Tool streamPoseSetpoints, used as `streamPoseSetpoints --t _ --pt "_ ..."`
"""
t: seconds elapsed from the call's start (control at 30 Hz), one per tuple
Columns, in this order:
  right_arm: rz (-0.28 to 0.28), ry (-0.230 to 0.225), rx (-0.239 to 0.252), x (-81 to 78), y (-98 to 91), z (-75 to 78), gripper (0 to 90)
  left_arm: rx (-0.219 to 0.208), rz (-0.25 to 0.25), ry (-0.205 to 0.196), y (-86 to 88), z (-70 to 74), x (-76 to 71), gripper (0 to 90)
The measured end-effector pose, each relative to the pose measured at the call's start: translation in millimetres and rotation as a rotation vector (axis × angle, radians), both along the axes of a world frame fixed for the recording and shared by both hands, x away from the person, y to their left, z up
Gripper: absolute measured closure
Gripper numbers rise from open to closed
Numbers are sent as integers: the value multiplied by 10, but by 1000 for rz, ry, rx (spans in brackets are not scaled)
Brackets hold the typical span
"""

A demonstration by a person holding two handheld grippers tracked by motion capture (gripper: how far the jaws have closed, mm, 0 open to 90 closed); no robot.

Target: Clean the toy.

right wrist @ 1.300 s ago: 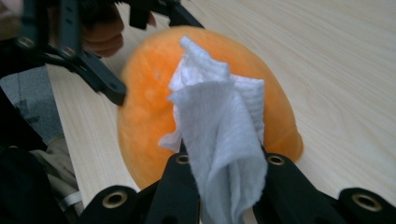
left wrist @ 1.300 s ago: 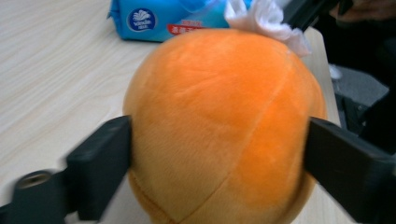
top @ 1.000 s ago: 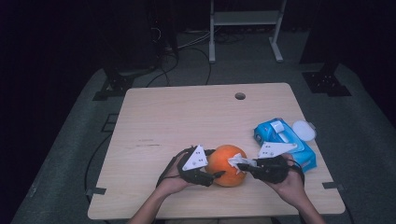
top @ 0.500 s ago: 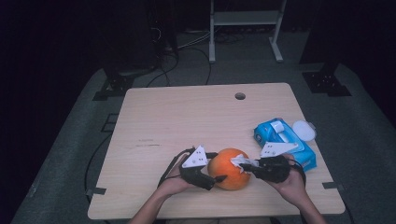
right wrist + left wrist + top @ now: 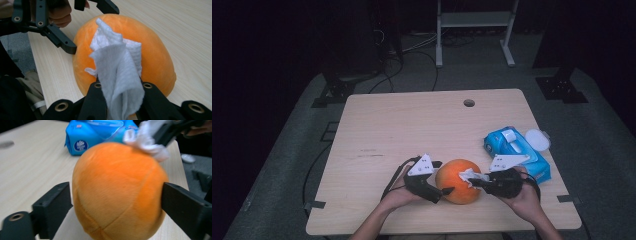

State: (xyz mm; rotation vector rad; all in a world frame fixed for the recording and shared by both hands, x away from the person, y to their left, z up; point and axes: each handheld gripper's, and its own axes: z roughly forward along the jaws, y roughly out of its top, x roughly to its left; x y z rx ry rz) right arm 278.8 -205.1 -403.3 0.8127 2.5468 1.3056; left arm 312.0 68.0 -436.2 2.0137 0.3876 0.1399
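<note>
Orange plush ball [image 5: 458, 181] sits between the just-opened left gripper [image 5: 439, 177] jaws.

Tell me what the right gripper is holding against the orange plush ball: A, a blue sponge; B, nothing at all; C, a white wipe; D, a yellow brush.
C. In the right gripper view, the right gripper has its fingers shut on a crumpled white wipe, which lies against the top of the orange plush ball.
</note>
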Motion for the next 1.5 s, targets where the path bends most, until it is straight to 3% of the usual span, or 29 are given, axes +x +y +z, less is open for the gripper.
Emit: streamPoseSetpoints --t 0.07,0.1,0.2,0.27,0.33,0.53,0.73,0.9,1.0,1.17,1.27,1.4,1.5 --pt "2 0 3 -6 3 -4 824 -10 -10 43 -7 -43 15 97" --pt "1 0 2 -8 18 1 824 -13 -9 39 -6 -46 10 150" --pt "-8 -23 5 -14 53 33 824 -11 3 -29 10 33 -26 267" --pt "-14 -48 19 -32 57 83 824 -21 12 -101 28 146 -70 279" --pt "-22 -65 38 -43 47 131 824 -25 15 -141 50 227 -93 278" --pt "-43 -11 50 39 17 17 824 7 22 -161 21 192 -114 278" --pt "9 -63 64 -75 142 189 824 39 -4 -219 -51 228 -194 277" --pt "15 -28 57 -42 103 127 824 -12 -18 -155 -40 206 -167 243" --pt "15 -40 49 -68 114 154 824 0 -26 -181 -74 208 -196 258" --pt "75 -59 73 -140 223 236 824 20 -55 -210 -101 204 -239 267" --pt "61 -69 62 -125 186 239 825 14 -59 -198 -81 197 -225 272" --pt "-1 -77 23 -72 61 210 824 -3 -59 -179 -66 182 -206 268" --pt "4 -57 39 -80 67 200 824 -8 -53 -176 -85 183 -203 270"
